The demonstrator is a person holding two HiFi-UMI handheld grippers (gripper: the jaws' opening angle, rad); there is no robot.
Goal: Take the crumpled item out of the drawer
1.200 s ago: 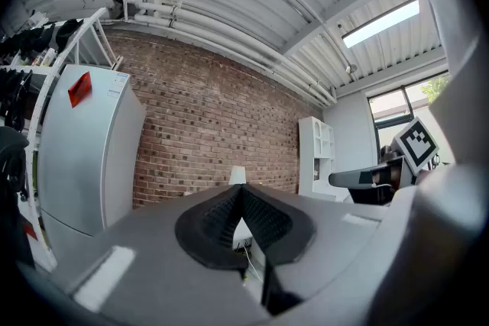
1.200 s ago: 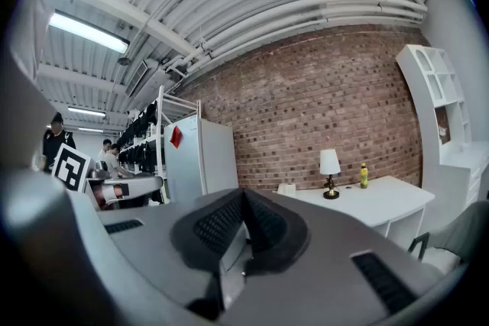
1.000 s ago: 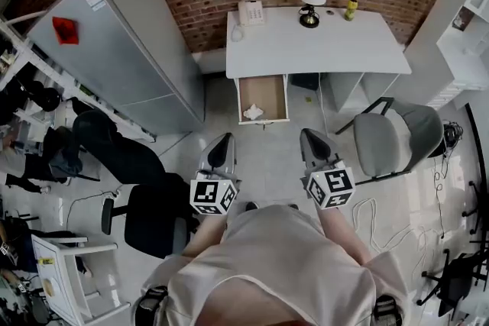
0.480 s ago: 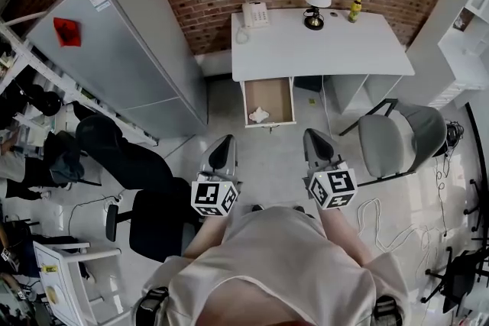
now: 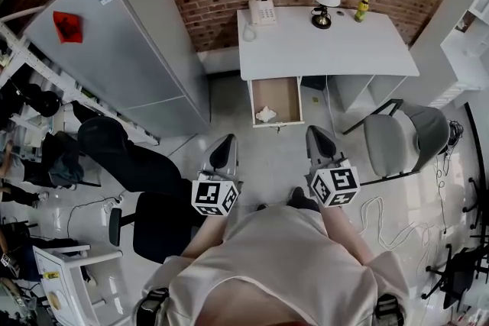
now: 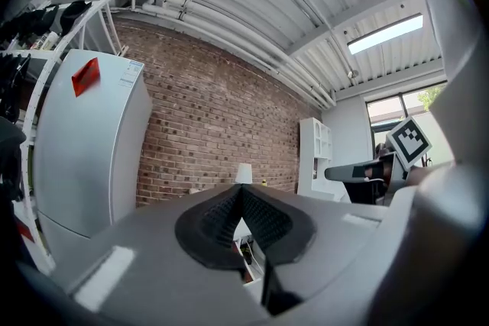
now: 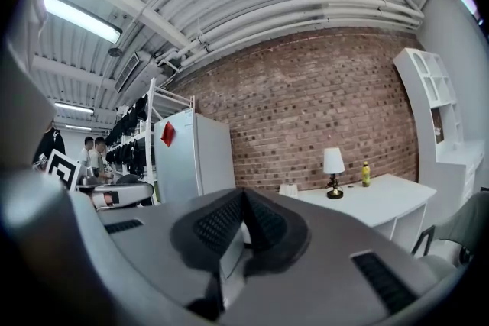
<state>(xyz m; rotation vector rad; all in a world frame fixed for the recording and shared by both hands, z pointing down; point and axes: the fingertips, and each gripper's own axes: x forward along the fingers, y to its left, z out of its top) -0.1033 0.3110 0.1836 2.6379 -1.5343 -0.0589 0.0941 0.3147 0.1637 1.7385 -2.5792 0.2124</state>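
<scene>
The right gripper (image 5: pixel 314 132) and the left gripper (image 5: pixel 225 140) each have their jaws pressed together on nothing. Both are held at centre frame, well apart from the open drawer (image 5: pixel 254 98) under the white tabletop (image 5: pixel 328 50) at upper centre. The white crumpled item (image 5: pixel 265 114) lies in the drawer's lower left part. The step looks like the approach: close in, spread 1 gripper's jaws before reaching the drawer, then descend from above so they straddle the wad, clear of the front rim.
</scene>
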